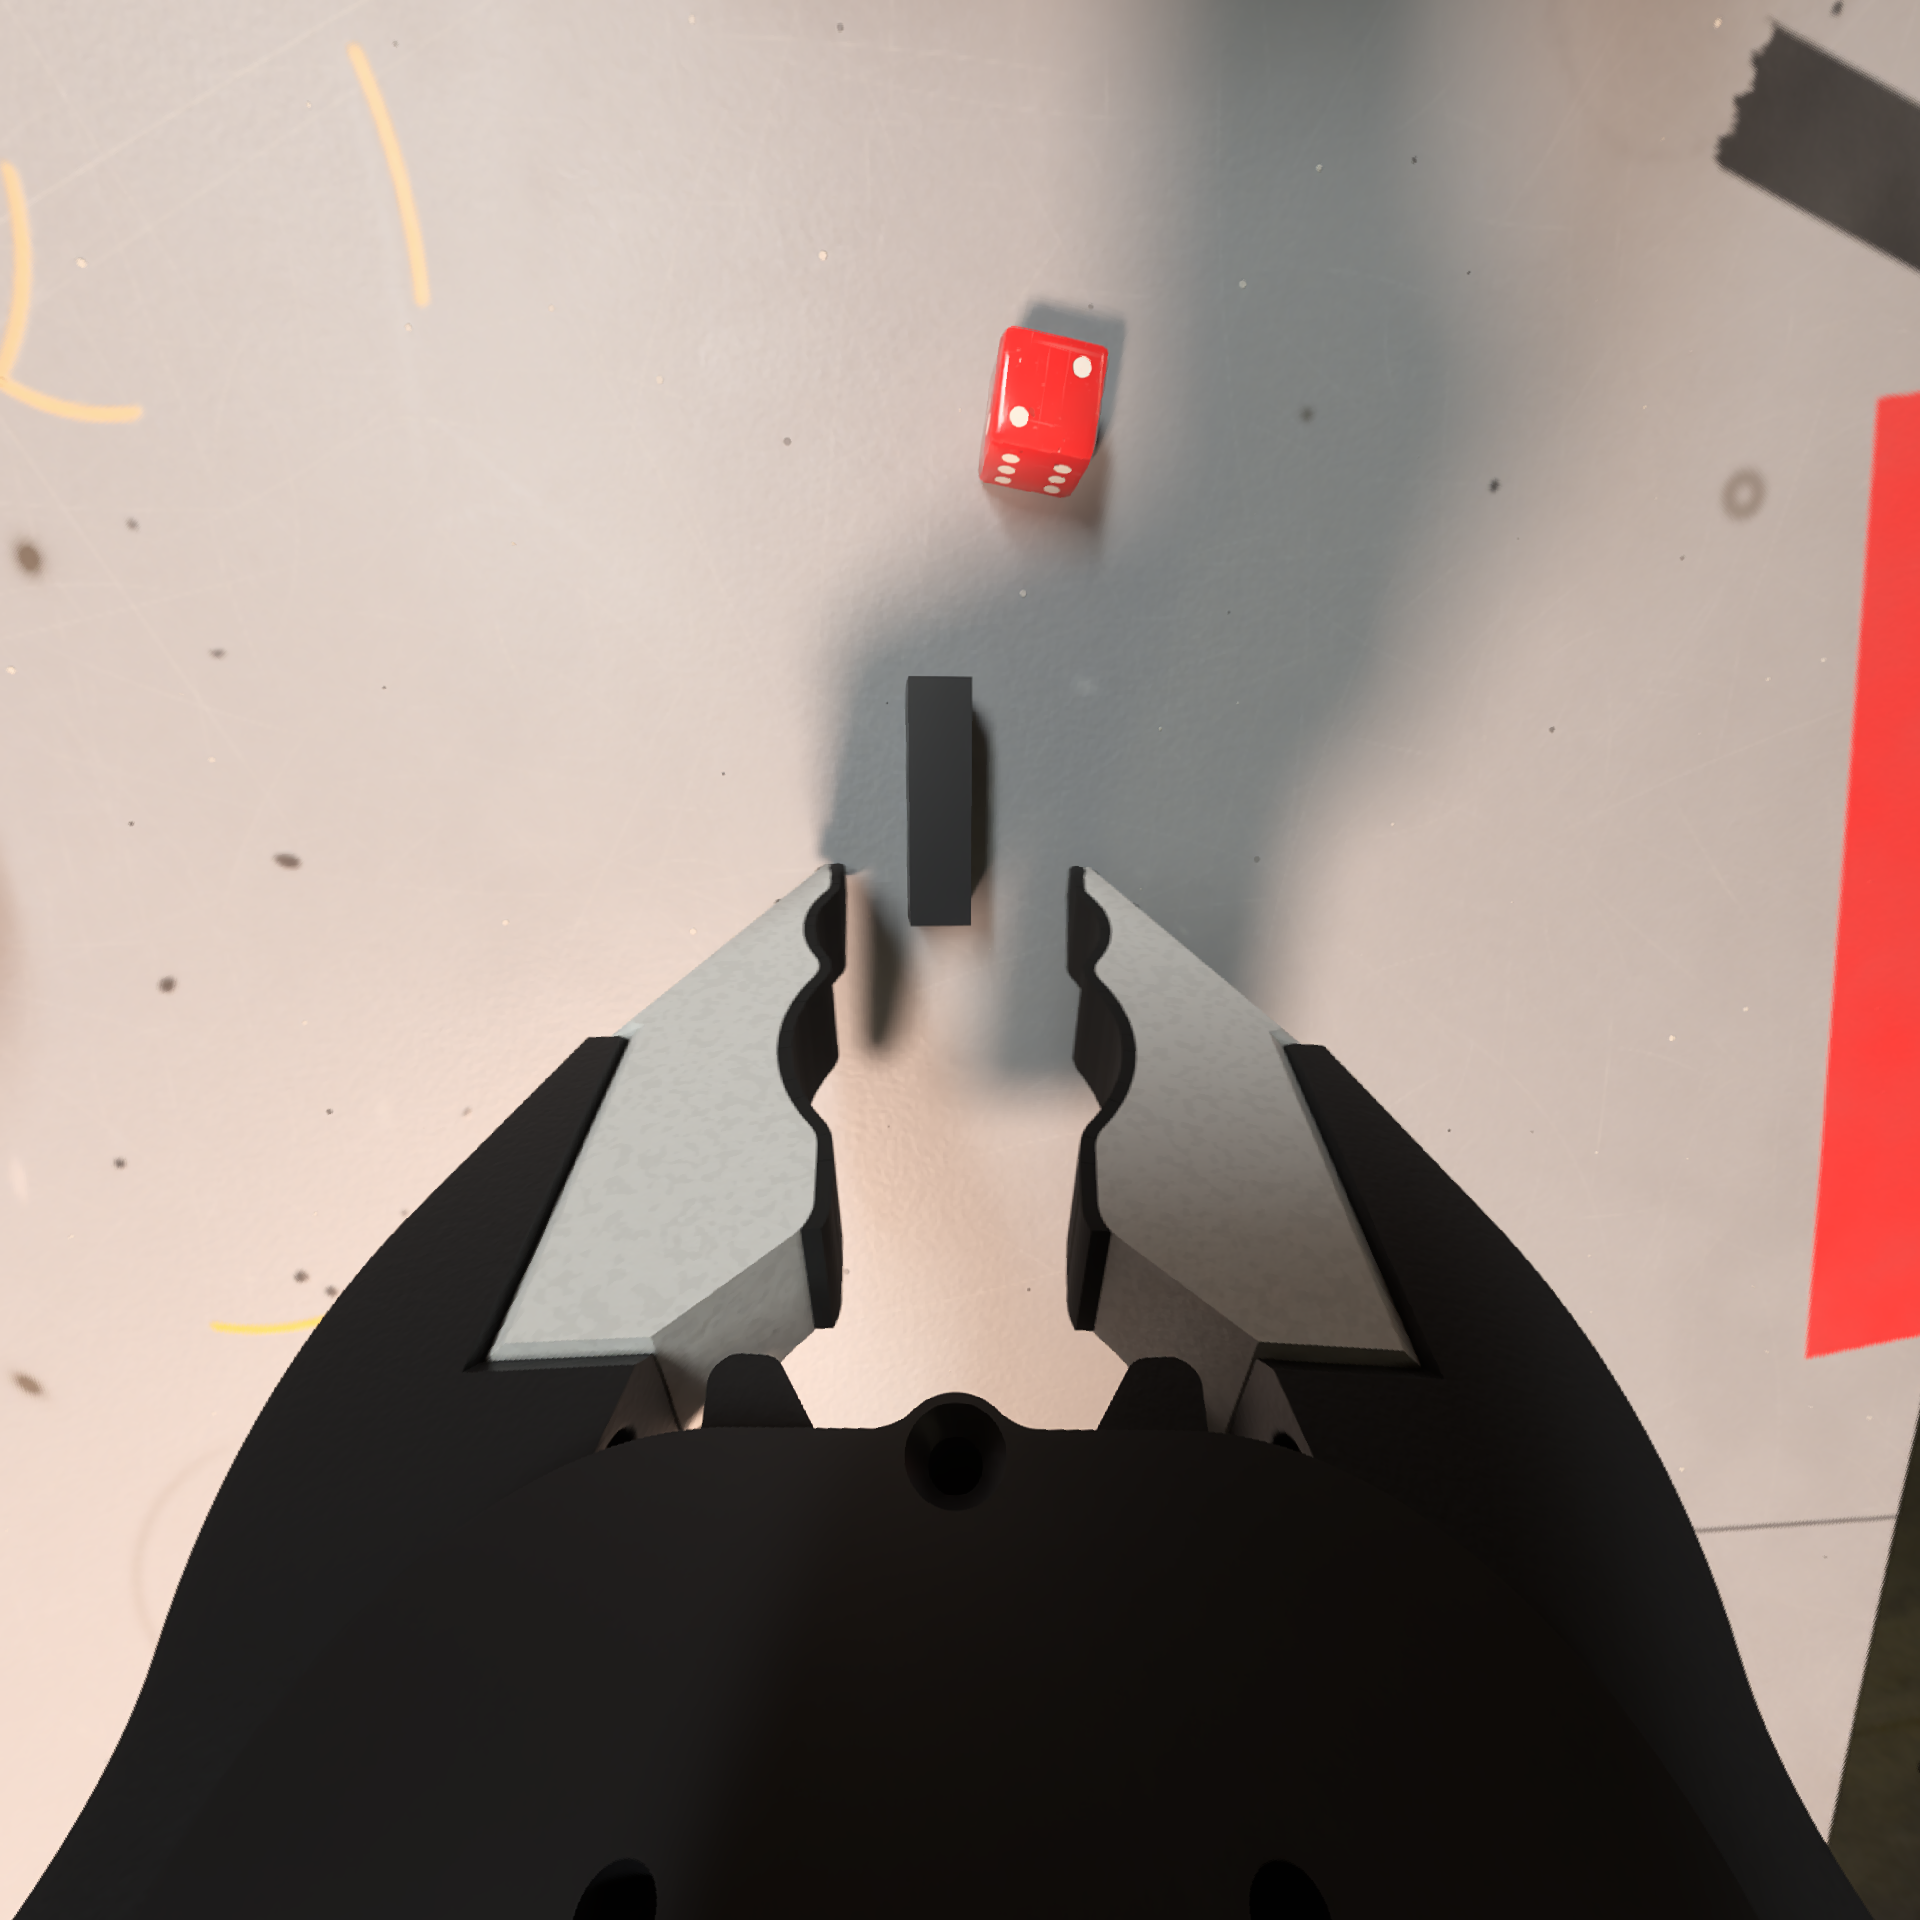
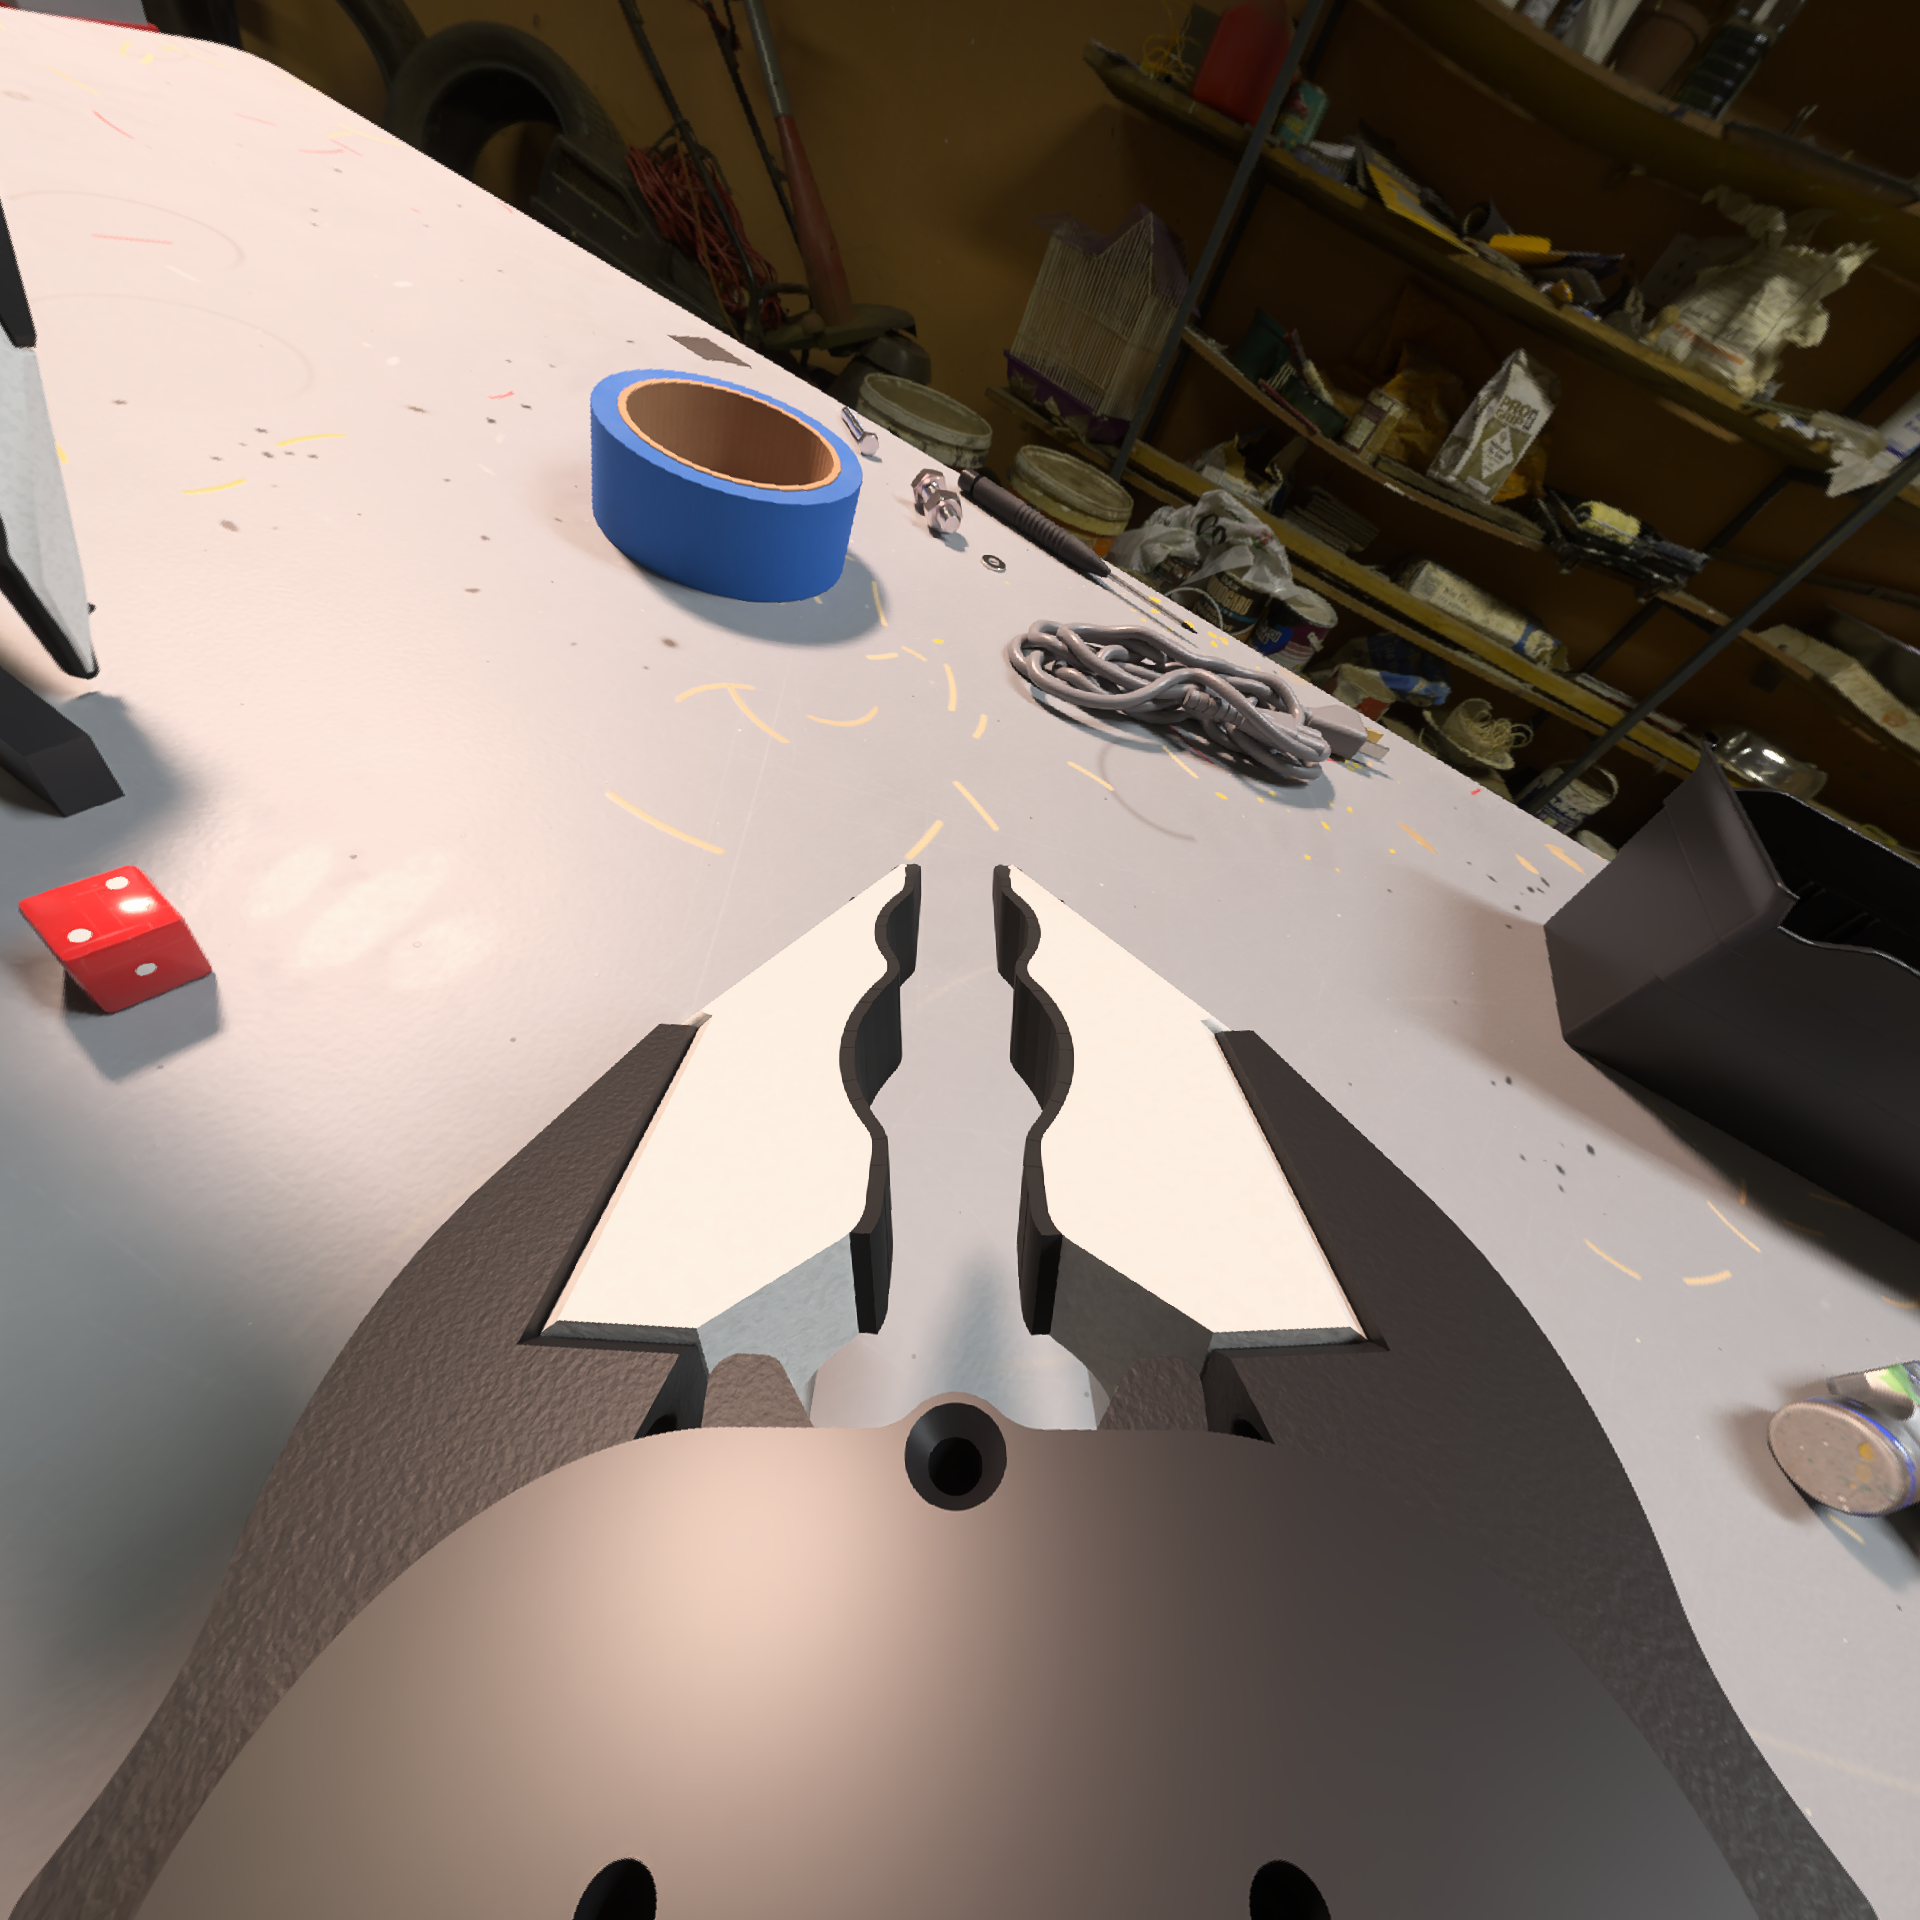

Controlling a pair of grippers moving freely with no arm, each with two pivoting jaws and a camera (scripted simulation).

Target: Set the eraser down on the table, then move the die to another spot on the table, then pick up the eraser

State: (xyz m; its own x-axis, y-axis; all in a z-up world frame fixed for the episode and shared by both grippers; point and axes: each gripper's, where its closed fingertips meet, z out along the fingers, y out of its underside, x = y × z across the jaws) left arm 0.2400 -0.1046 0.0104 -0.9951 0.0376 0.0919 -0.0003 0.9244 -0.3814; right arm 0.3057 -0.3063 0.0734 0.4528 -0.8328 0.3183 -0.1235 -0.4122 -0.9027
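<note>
The eraser (image 1: 940, 800), a dark grey block, stands on its narrow side on the pale table (image 1: 416, 727). My left gripper (image 1: 956, 873) is open just above it, with the eraser's near end between the fingertips and touching neither. The red die (image 1: 1042, 414) sits on the table a little beyond the eraser. In the right wrist view the die (image 2: 114, 935) is at the far left, with the eraser (image 2: 52, 764) and a finger (image 2: 36, 520) of the left gripper behind it. My right gripper (image 2: 956, 873) is empty above the table, its jaws a narrow gap apart.
A blue tape roll (image 2: 727, 488), bolts (image 2: 935, 499), a dark pen-like tool (image 2: 1039, 525) and a coiled grey cable (image 2: 1174, 696) lie toward the far table edge. A dark box (image 2: 1745, 997) and a can (image 2: 1849, 1455) are at right. A red patch (image 1: 1870, 883) marks the table.
</note>
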